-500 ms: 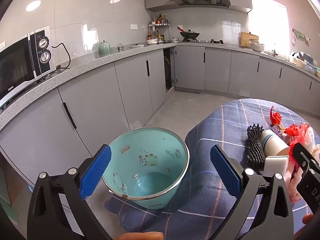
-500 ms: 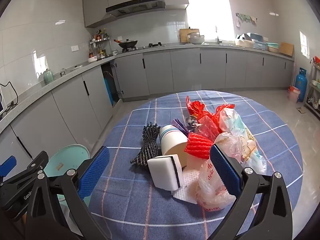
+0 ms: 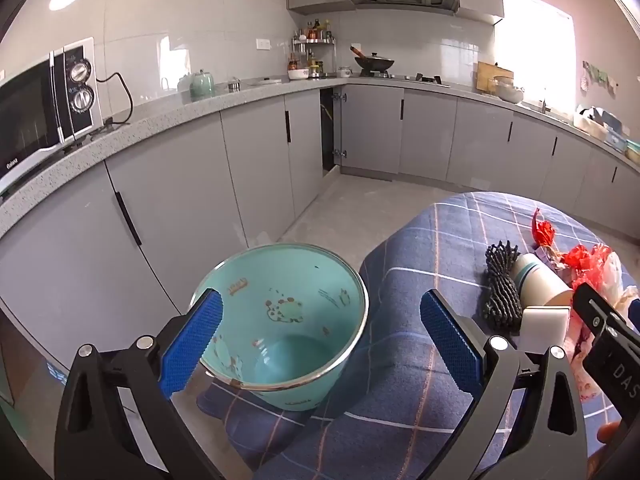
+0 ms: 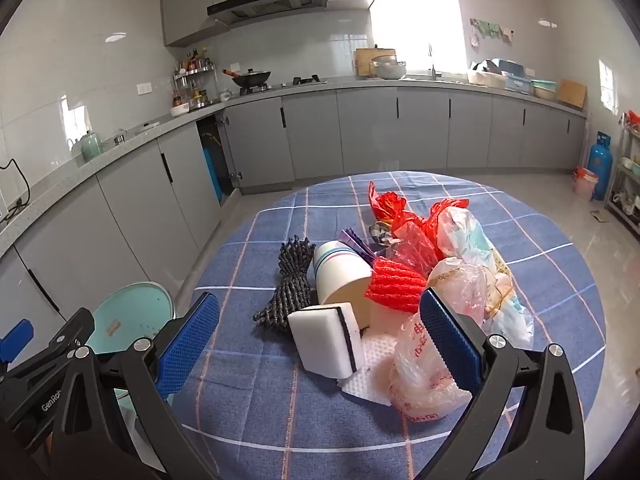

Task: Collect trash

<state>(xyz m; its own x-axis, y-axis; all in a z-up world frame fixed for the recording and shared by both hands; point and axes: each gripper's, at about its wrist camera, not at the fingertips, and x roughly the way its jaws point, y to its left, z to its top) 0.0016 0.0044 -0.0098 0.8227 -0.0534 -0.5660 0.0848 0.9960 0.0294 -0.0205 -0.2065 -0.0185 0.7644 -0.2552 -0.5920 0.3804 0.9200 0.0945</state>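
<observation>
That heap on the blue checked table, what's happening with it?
A person holds a gripper in each hand to clear rubbish. The right gripper hangs open over the pile: a white sponge, a rope bundle, plastic bags. The left gripper hangs open over an empty teal bin. Nothing is picked up yet.

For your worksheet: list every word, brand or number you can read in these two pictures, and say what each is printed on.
"Galanz": microwave front, small, uncertain.
"GenRo", cut off: left gripper body.
"DAS", cut off: right gripper body.
Red characters: clear plastic bag, unreadable.
Microwave dial markings: too small.
</observation>
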